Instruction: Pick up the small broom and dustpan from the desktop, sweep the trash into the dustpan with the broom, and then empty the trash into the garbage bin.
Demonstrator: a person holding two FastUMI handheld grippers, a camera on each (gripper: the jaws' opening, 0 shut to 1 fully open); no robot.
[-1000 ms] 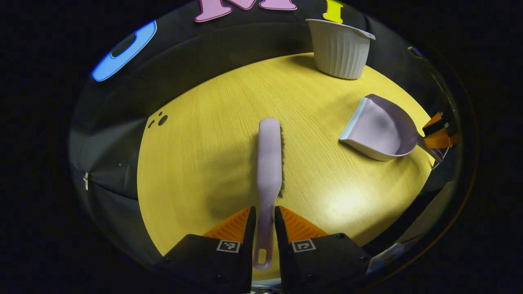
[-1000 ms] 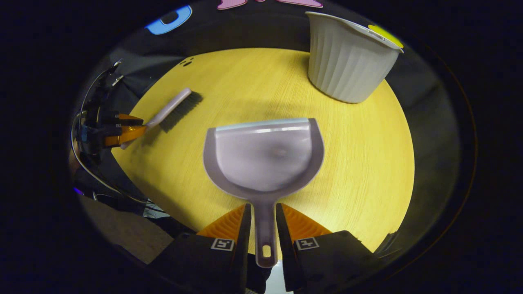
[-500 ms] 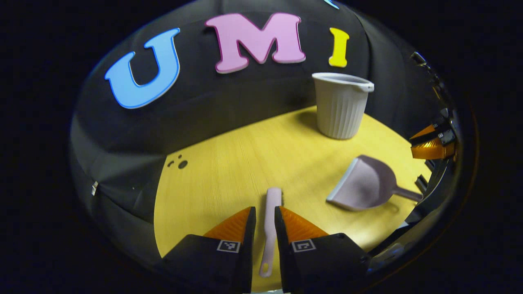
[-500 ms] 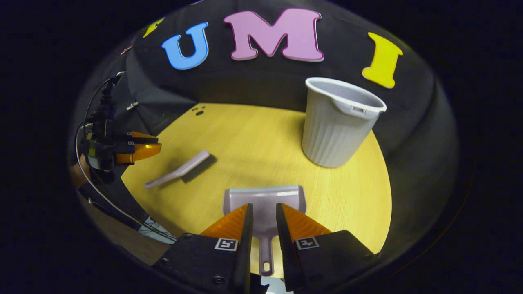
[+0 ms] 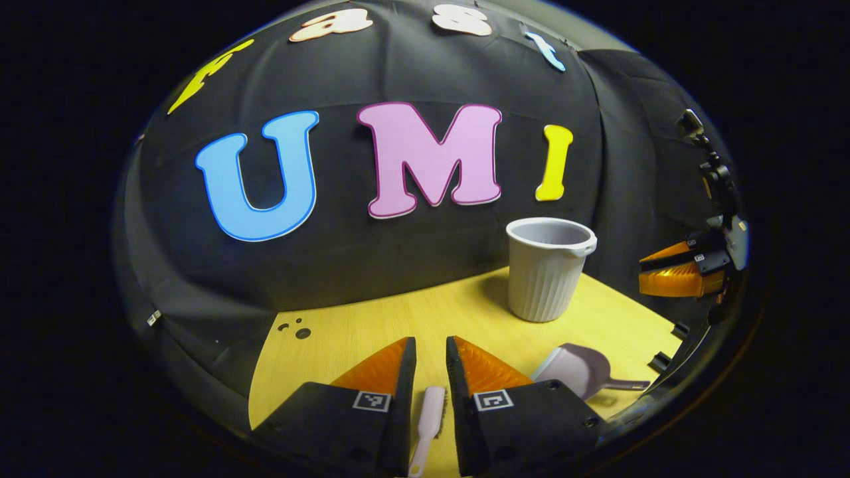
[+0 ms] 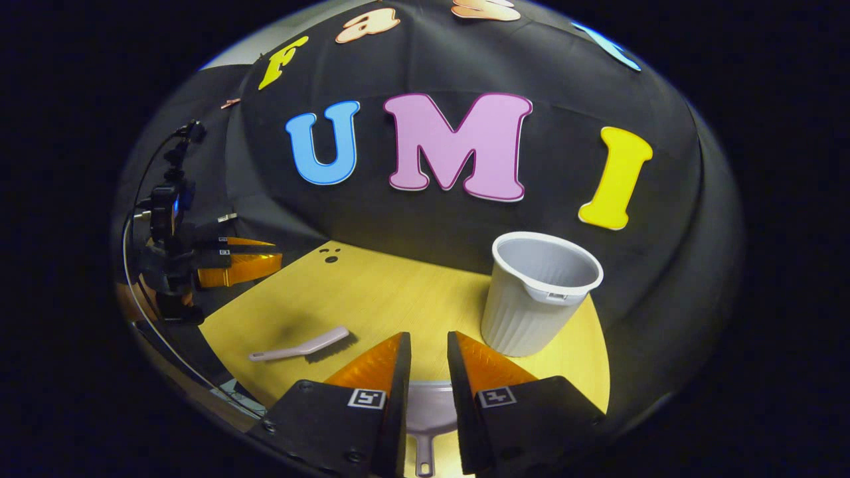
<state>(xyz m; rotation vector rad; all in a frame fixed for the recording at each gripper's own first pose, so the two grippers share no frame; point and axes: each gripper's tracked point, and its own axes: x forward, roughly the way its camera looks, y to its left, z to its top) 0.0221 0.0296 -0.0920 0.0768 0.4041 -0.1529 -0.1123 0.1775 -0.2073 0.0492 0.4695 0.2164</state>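
In the left gripper view, the left tongs [image 5: 430, 355] stand raised above the yellow wood-grain counter [image 5: 372, 325] with a narrow gap between their two fingers; nothing is pinched and nothing touches them. Far below, seen through that gap, lies the small pale lilac plastic broom [image 5: 427, 419], flat on the counter, with the end of its handle cut off at the bottom edge of the view.

In the right gripper view, the right tongs [image 6: 429, 352] are parted by a similar narrow gap, empty and well above the counter [image 6: 392, 299]. The pale lilac plastic dustpan [image 6: 428, 415] lies on the counter beneath them, its pan mostly hidden behind the fingers (just a strip of the pan and the handle with its hanging hole are visible between them).

The grey ribbed plastic garbage bin [image 6: 534, 292] stands upright near the far right edge of the counter, close to the black cloth wall; what can be seen of its inside looks bare, though the bottom is not visible. Three small dark specks of trash [image 6: 330, 255] sit near the far left corner of the counter, too small to make out what they are. The broom [image 6: 302, 345] lies at the counter's left side, bristles toward the near edge, well apart from the bin.
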